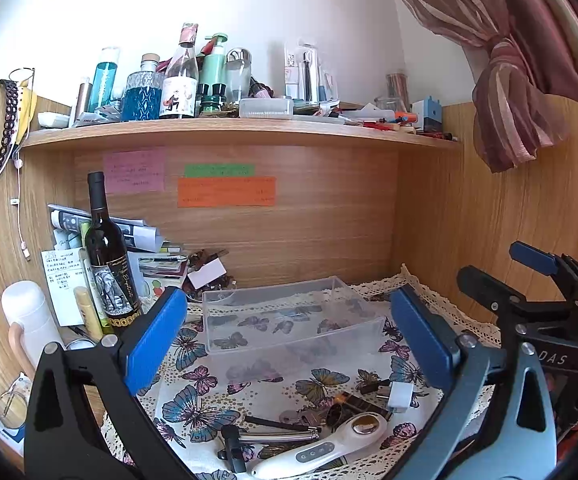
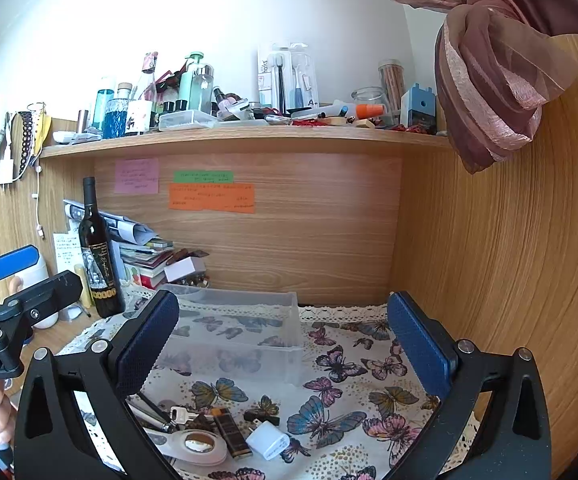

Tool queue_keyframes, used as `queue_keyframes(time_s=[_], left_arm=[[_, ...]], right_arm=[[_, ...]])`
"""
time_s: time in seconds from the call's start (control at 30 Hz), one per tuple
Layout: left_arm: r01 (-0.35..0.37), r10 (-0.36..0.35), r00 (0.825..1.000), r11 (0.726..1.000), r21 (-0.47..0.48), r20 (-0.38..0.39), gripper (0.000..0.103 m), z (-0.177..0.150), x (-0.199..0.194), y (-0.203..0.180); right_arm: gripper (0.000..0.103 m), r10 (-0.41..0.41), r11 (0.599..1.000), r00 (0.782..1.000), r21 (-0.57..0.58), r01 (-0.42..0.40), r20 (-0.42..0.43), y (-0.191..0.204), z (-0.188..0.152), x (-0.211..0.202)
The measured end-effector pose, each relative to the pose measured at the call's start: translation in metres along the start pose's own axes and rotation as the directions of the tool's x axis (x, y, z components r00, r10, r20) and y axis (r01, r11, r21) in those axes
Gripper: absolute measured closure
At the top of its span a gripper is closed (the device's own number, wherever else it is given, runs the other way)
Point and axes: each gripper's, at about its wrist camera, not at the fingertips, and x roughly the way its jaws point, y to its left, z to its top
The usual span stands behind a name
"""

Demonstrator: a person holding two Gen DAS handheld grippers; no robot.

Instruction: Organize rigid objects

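Currently both grippers, left gripper (image 1: 289,336) and right gripper (image 2: 283,342), hover with jaws spread wide, holding nothing. Between them on the butterfly-print cloth (image 2: 341,408) sits a clear plastic bin (image 1: 289,320), empty; near it lie keys (image 2: 181,414), a white charger plug (image 2: 267,444) and a white handheld device (image 1: 321,446).

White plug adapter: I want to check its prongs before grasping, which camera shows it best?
Right wrist view: the white plug adapter lies unobstructed and nearer the frame's middle. Left wrist view shows it smaller, near the left gripper's right finger.
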Motion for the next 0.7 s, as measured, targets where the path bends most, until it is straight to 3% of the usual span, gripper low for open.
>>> queue_keyframes(time_s=[0.7], left_arm=[[-0.001,0.001,1.000,1.000,0.009,0.014,0.000,-0.0009,-0.0023,-0.0003]], right_arm=[[0.000,0.015,1.000,1.000,-0.001,-0.015,0.009,0.0010,0.0013,-0.0005]])
